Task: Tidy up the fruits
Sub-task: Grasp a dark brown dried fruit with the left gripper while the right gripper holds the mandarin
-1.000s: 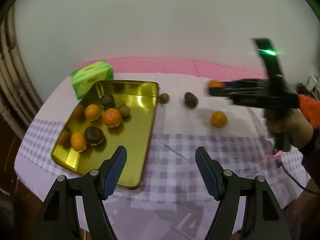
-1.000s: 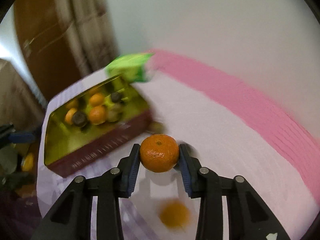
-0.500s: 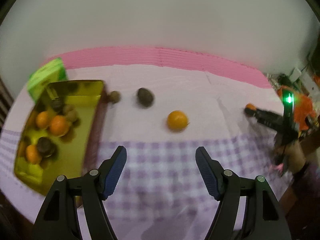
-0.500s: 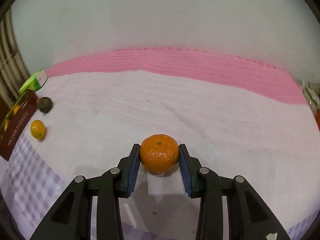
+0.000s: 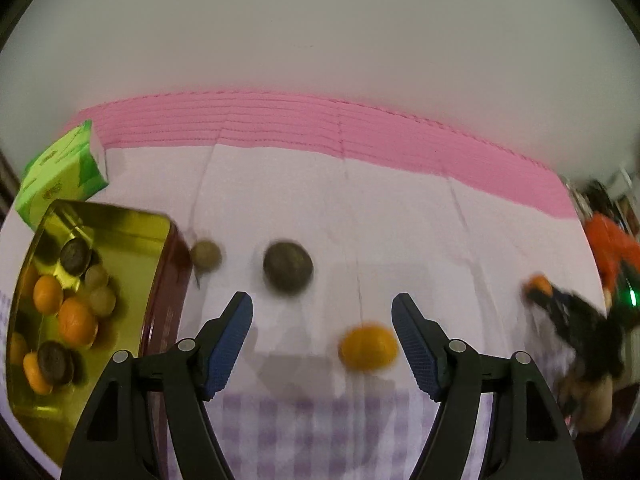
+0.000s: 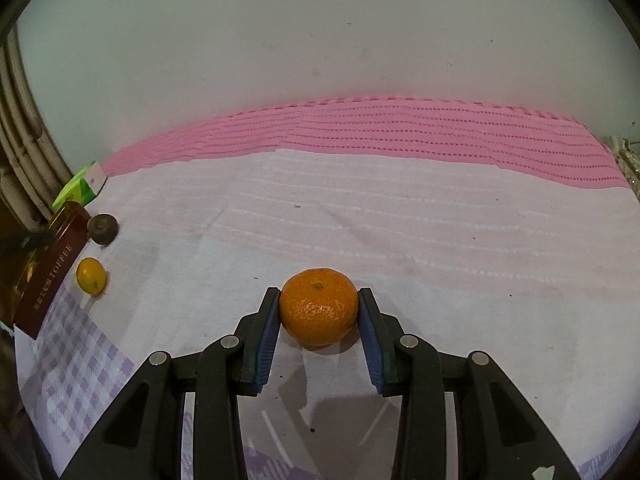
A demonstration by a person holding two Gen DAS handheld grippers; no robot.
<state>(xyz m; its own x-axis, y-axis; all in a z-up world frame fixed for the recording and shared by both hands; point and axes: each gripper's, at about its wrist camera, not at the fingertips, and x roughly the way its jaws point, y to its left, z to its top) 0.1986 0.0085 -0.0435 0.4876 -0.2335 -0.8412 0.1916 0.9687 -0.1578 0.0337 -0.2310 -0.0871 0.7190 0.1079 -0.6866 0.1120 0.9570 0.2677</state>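
Right gripper (image 6: 318, 312) clenched on orange (image 6: 318, 306), low over cloth, far from tin (image 5: 156, 224); left gripper (image 5: 322, 340) released, nearing yellow fruit (image 5: 368, 347); next: straddle it, close

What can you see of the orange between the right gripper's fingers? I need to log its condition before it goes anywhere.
The orange is a small round mandarin with bright, pitted, glossy peel and a small dark stem scar facing up toward the camera. It looks whole and unbruised. The right gripper is shut on it, one blue ribbed pad pressed to each side. It sits low over the white part of the tablecloth, with a shadow just beneath; whether it touches the cloth cannot be told.
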